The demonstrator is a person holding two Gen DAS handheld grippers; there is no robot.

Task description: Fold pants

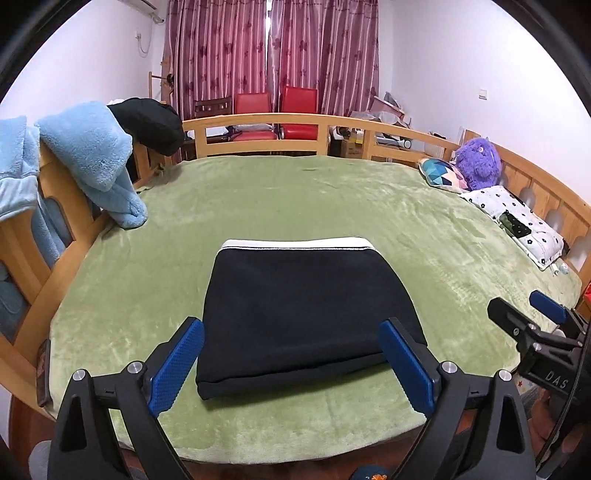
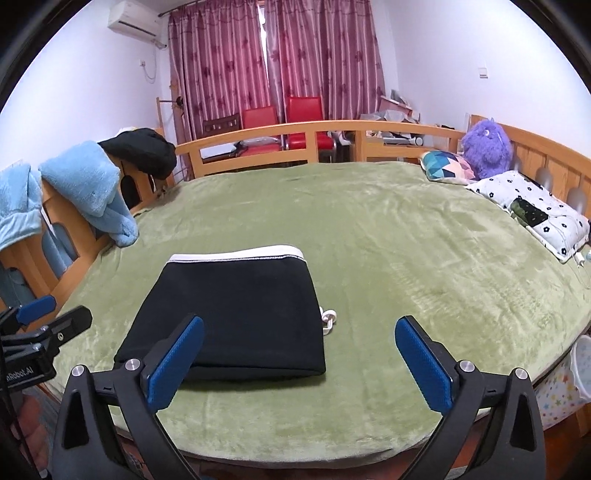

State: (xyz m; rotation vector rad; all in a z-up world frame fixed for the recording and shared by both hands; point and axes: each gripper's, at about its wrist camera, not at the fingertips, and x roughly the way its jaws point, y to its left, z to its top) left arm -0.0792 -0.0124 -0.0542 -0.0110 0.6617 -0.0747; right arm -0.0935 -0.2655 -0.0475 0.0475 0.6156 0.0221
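Lying folded into a compact dark rectangle with a white waistband along its far edge, pants (image 1: 306, 314) on green blanket (image 1: 332, 192), low centre of the left wrist view, left of centre in the right wrist view. Left gripper (image 1: 291, 332) held above the near edge of the fold, jaws spread wide, blue pads either side of the bundle in the frame but pressing nothing. Right gripper (image 2: 299, 330) likewise wide open and empty, its left pad overlapping the fold's near corner in the frame, its right pad over bare blanket. Seen only from the right wrist: white drawstring end (image 2: 328, 321) poking out at the fold's right edge, and an air conditioner (image 2: 135, 20) at upper left. Seen in each view: the other gripper at the frame's side edge. Plenty of bare blanket right of and beyond the fold. Wooden bed rail (image 1: 258, 122) bounding the far side; blue fleece (image 1: 88, 155) and a black garment (image 1: 151, 123) draped over the rail at left; purple plush toy (image 1: 478, 158), patterned cushion (image 1: 441, 173) and white flowered pillow (image 1: 517, 221) along the right edge. Near edge of the blanket running just below both grippers.
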